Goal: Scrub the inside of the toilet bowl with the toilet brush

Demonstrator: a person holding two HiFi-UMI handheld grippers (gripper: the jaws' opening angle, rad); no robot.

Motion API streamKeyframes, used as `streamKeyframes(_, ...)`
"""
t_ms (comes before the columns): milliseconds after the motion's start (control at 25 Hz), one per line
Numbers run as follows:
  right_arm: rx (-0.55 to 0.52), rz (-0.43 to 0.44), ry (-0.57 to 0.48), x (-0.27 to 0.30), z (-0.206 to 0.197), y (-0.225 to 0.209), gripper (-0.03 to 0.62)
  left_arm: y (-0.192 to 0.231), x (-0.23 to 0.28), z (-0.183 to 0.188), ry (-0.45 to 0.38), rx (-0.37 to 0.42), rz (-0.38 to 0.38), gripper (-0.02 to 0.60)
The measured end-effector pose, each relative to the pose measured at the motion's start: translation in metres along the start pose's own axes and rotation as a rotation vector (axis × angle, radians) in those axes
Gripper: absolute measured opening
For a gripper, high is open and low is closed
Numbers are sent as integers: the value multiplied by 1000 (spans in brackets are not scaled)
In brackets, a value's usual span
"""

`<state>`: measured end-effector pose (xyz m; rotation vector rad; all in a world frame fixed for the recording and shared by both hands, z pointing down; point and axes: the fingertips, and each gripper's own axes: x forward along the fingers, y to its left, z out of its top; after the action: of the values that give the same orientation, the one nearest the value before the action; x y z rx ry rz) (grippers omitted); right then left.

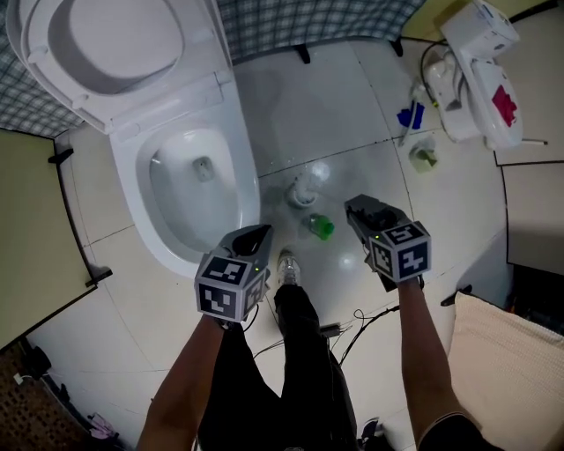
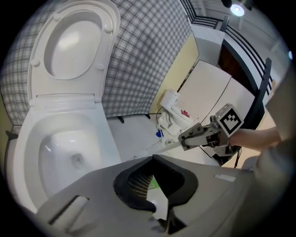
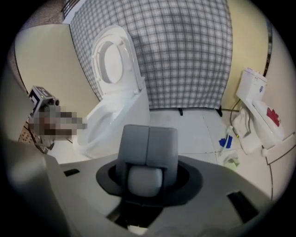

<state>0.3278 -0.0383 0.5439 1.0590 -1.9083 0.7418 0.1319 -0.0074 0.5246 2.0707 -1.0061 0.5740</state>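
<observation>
Nearest the head camera, two bare forearms are held low and roughly parallel, one on each side of a leg in black trousers (image 1: 304, 352). Each ends in a gripper pointed away over the tiled floor (image 1: 335, 97).

The left gripper (image 1: 251, 238) is carried just beside the near right edge of the toilet bowl (image 1: 132, 189). Its jaws are seen slightly parted, with only floor and a glimpse of green showing through the gap. The right gripper (image 1: 361, 211) is held well apart from the bowl, further right, with its jaws pressed together and empty.

What appears to be the toilet brush (image 1: 308, 185) is stood upright in its holder on the floor, between the bowl and the right gripper. It lies just beyond both sets of jaws and is touched by neither. A green object (image 1: 321, 227) lies near it.

The lid (image 1: 115, 40) is raised against a checked panel (image 1: 291, 22). Open floor is bounded by a beige partition (image 1: 26, 229) on the left, a white fixture (image 1: 480, 70) at the far right and a beige cloth (image 1: 515, 361) at the near right. Cables (image 1: 357, 321) are trailed near the feet.
</observation>
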Motion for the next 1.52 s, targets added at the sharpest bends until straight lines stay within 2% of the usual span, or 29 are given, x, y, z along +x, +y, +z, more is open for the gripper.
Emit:
streamKeyframes(360, -95, -24, 154, 89, -52, -16, 179, -14, 29, -24, -1, -62, -30, 8)
streamKeyframes(560, -192, -19, 197, 122, -58, -9, 179, -13, 34, -36, 0, -84, -39, 8)
streamKeyframes(800, -324, -5, 260, 156, -59, -7, 179, -5, 38, -43, 0, -115, -13, 8)
streamKeyframes(1200, -336, 21, 317, 198, -59, -8, 181, 4, 39, -39, -24, -148, 21, 8)
streamKeyframes(1520, -346, 27, 330, 201, -58, -2, 189, 9, 32, -38, -37, -167, 41, 8)
